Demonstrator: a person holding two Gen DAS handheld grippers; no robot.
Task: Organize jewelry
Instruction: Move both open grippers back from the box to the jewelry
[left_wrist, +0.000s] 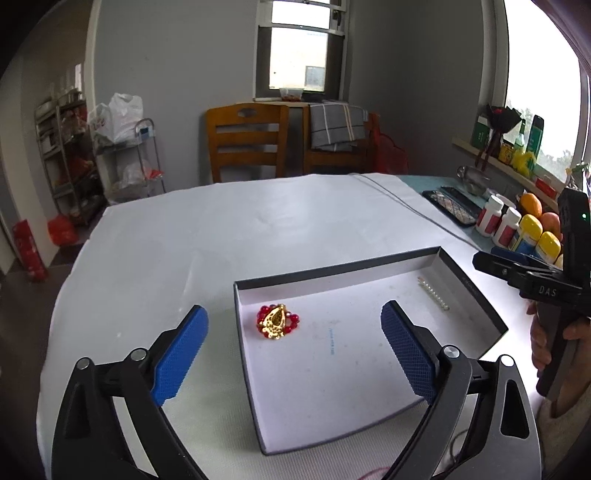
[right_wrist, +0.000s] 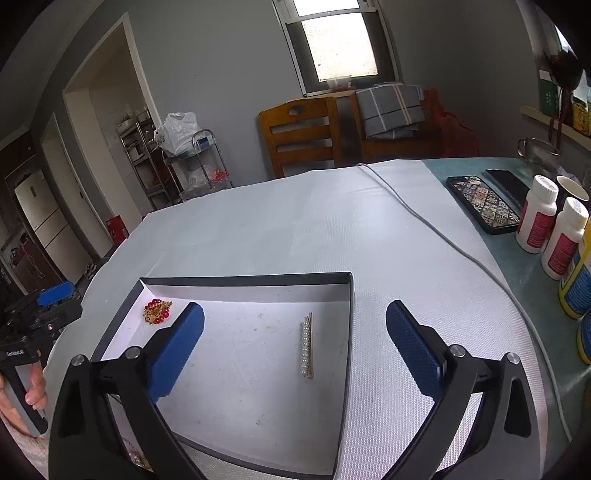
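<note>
White cloth covers the table (left_wrist: 258, 229); on it, a shallow box (left_wrist: 476, 295) holds a red-gold brooch (left_wrist: 277, 321) and pearl hairpin (right_wrist: 307, 347). Both grippers' fingers (left_wrist: 183, 350) (right_wrist: 413, 347) gape wide, empty.

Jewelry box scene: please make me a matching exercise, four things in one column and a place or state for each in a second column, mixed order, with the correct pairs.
1. red and gold brooch
2. pearl hair clip
3. left gripper
4. patterned phone

a. open, holding nothing
b. on the table outside the box
c. by the box's right wall
d. in the box's far left corner

Pairs: 1-d, 2-c, 3-a, 4-b
</note>
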